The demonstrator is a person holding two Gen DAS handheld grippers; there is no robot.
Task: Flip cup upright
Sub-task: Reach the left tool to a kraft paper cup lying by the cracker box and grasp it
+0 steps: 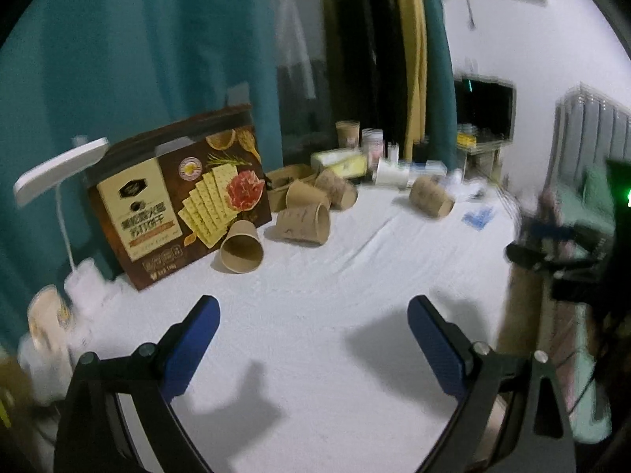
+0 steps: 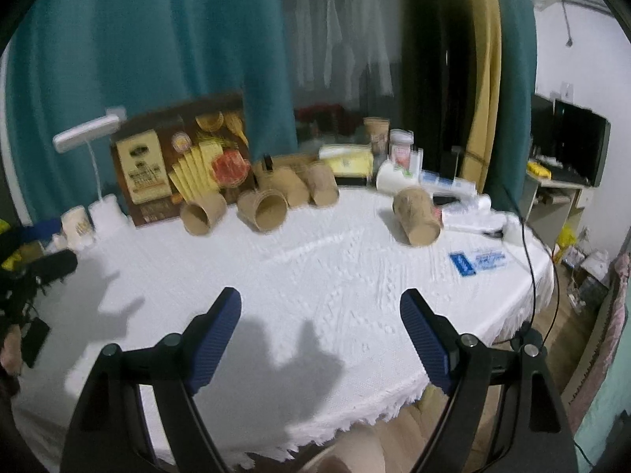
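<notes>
Left wrist view: the left gripper [image 1: 313, 339] is held released, nothing between its jaws. Tipped cups [image 1: 241, 250] are seen ahead and to the left beside the box [image 1: 173, 201], mouths turned toward the camera; none is within reach. Edges are blurred.

Right wrist view: the right gripper [image 2: 320, 341] is likewise released and empty. A lone cup [image 2: 418, 216] lies ahead to the right on the cloth [image 2: 315, 268], long axis toward the camera, judged nearer this hand.

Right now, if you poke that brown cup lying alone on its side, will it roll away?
Probably, a bit. The lone brown paper cup lies on its side on the white tablecloth, so its round wall could roll, likely curving because it tapers. It looks like thin paper, so likely light and easy to squash. The textured cloth may slow it.
</notes>
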